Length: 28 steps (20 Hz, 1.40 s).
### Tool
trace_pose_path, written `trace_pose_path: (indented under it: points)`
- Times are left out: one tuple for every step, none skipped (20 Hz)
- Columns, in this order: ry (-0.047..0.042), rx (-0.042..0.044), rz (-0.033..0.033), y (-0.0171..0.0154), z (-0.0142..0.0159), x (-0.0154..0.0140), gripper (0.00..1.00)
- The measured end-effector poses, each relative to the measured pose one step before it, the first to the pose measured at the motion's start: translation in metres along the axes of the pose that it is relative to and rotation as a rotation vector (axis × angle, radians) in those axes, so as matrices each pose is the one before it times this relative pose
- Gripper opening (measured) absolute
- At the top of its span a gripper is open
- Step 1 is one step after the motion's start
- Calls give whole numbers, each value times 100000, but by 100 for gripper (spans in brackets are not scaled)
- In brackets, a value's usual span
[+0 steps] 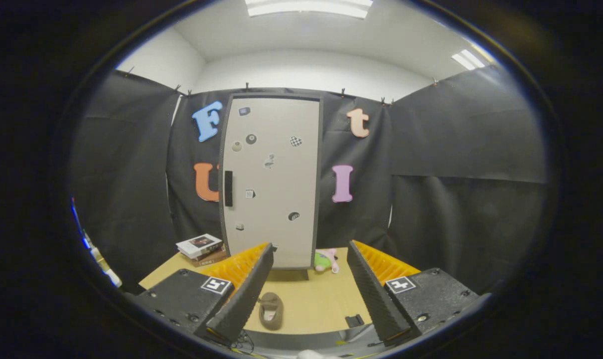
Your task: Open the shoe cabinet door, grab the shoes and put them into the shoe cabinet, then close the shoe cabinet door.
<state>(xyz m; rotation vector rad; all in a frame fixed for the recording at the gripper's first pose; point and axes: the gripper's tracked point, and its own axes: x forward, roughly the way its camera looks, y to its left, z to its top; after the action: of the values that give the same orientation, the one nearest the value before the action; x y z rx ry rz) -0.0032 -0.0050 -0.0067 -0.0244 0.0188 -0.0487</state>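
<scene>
Brown shoe (270,310) on counter (316,299), half hidden behind one finger of tongs (309,294); tongs wide, empty; cabinet door (271,182) closed.

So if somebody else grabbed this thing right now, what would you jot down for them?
Tool: open, fingers apart, holding nothing.
Tall pale grey shoe cabinet door: shut, black handle on its edge nearest the stacked books.
Brown slipper: on the wooden table, between the fingers, untouched.
Pink and green plush toy: at the cabinet's foot.
Done: nothing. Left: open door, load slipper, close door.
</scene>
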Motion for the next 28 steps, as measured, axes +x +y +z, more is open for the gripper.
trace_pose_path:
  points:
    - [212, -253, -461, -52, -10, -1, 98]
    - [-201, -88, -105, 155, 109, 104, 98]
    - [-270, 211, -131, 99, 112, 132, 98]
    - [-122, 266, -230, 152, 60, 206, 98]
    - [318, 380, -539, 123, -30, 359, 98]
    - [-367, 509, 207, 375, 240, 363, 98]
    - [-475, 297, 1052, 636, 270, 445, 98]
    - [-268, 97, 897, 615, 303, 791, 98]
    - [-773, -270, 1099, 745, 461, 720, 98]
    - [-279, -307, 628, 831, 476, 932, 98]
    - [-161, 91, 1627, 1024, 258, 919, 98]
    - [-829, 503, 2770, 1564, 393, 1235, 98]
    - [-453, 326, 2156, 1412, 388, 1191, 98]
    - [-210, 69, 1486, 1267, 336, 1298, 97]
    - [-441, -74, 2257, 1411, 421, 1424, 97]
    - [-284, 9, 2849, 1614, 171, 1626, 97]
    - [296, 9, 2398, 1347, 198, 1645, 97]
    - [179, 171, 2536, 1068, 186, 1845, 97]
    - [-100, 461, 2316, 1076, 269, 1820, 98]
    - [-156, 449, 1421, 1114, 203, 1707, 97]
    - [924, 457, 1666, 1145, -99, 1530, 97]
    - [1047, 657, 2003, 889, -112, 1647, 97]
    - [788, 622, 1514, 589, -100, 1715, 98]
    - [577, 325, 1232, 472, 101, 1767, 98]
    - [609, 184, 846, 302, 3, 1697, 98]
    - [976, 118, 602, 239, -33, 1569, 98]
    - [270, 508, 878, 274, 88, 1370, 97]
    - [422, 243, 853, 164, 96, 1488, 97]
